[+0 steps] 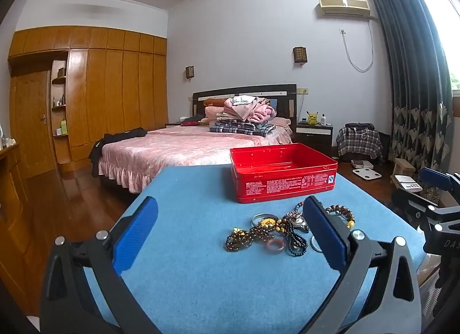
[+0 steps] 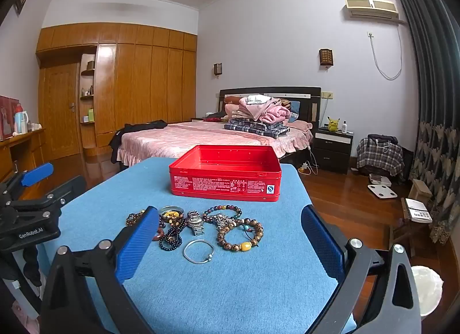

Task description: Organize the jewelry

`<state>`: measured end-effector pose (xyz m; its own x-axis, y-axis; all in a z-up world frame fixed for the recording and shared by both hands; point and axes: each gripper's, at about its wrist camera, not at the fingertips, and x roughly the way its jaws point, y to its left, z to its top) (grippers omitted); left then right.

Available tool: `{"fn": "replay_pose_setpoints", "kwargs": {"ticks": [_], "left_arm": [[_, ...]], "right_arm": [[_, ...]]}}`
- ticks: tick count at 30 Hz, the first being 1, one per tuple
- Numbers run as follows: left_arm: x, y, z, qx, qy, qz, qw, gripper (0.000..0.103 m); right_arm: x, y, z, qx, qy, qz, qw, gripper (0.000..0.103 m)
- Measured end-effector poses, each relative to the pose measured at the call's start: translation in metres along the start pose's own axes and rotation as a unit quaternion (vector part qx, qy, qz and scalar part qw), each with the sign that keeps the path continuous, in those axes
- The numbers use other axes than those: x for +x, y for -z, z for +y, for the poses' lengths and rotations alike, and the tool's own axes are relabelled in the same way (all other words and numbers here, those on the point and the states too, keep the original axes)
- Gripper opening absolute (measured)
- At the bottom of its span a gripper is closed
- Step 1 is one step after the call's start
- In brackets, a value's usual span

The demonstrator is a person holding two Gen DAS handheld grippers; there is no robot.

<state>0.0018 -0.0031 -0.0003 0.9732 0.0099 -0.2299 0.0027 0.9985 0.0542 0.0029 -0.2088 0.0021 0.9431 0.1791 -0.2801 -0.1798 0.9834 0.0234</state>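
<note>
No piece has yet been lifted, so the task is judged to be at its very start, with the approach to the first item in hand. The jewelry pile (image 2: 195,225) is spread on the blue table (image 2: 230,291), just in front of the open red tin (image 2: 225,179), which appears to be bare inside. The left gripper (image 1: 230,233) is held with its jaws spread as wide as they go and nothing between the pads; the pile lies ahead of it, toward its right finger. The right gripper (image 2: 227,240) is likewise fully spread and empty, with the silver bangle (image 2: 198,251) and the large beaded bracelet (image 2: 241,233) lying on the cloth ahead, between the lines of its fingers but not touched. The next move is judged to call for one gripper to be lowered over a single outlying piece, probably the bangle, since the middle strands look tangled, and closed on it alone before it is carried to the tin
</note>
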Motion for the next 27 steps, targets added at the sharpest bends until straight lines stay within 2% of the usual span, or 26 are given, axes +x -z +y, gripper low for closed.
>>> {"fn": "replay_pose_setpoints", "kwargs": {"ticks": [27], "left_arm": [[0.0008,-0.0007,0.0039,-0.001,-0.003,-0.003,1.0000,0.098]], "right_arm": [[0.0005,-0.0002,-0.0002,-0.001,0.000,0.000,1.000,0.097]]}}
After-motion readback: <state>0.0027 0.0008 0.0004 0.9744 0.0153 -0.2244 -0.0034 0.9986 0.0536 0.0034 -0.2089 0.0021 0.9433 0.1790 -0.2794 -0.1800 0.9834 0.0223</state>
